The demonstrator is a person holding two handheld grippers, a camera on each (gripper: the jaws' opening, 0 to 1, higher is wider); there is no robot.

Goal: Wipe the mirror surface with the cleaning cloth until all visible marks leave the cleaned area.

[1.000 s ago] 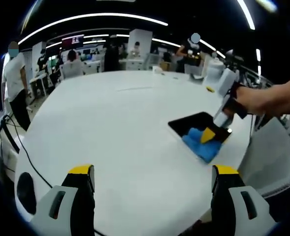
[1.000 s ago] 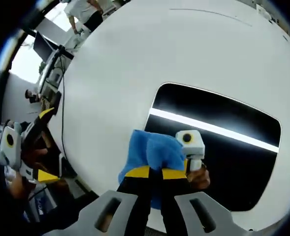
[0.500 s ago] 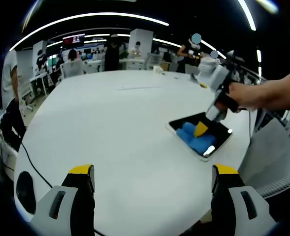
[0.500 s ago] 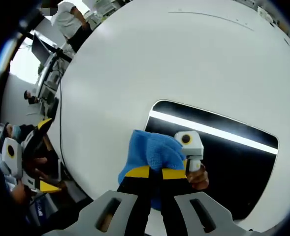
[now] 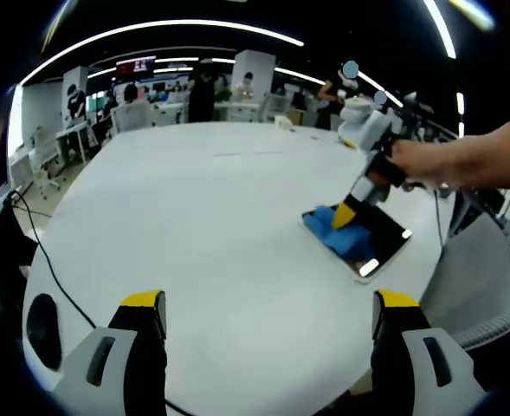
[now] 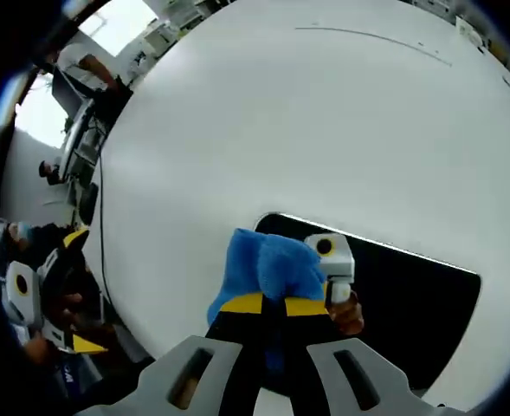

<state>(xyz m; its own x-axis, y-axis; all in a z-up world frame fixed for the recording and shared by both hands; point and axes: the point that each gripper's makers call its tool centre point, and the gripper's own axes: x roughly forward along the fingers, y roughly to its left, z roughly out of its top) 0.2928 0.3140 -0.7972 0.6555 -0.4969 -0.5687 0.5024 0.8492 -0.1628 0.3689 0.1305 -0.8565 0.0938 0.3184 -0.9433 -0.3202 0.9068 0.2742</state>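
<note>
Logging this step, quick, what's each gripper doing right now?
Left gripper: open, holding nothing, above the white table.
Right gripper: shut on the blue cloth, pressing it on the mirror.

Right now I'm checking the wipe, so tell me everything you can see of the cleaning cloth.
The cleaning cloth is bright blue, soft and fuzzy-looking like microfibre, bunched into a thick wad. The right claw is shut on its near end, yellow-tipped jaws pinched together. The wad is pressed on the dark mirror, overlapping the mirror's corner nearest the white table. In the left gripper view it shows as a small blue lump at the mirror's far-left end.
</note>
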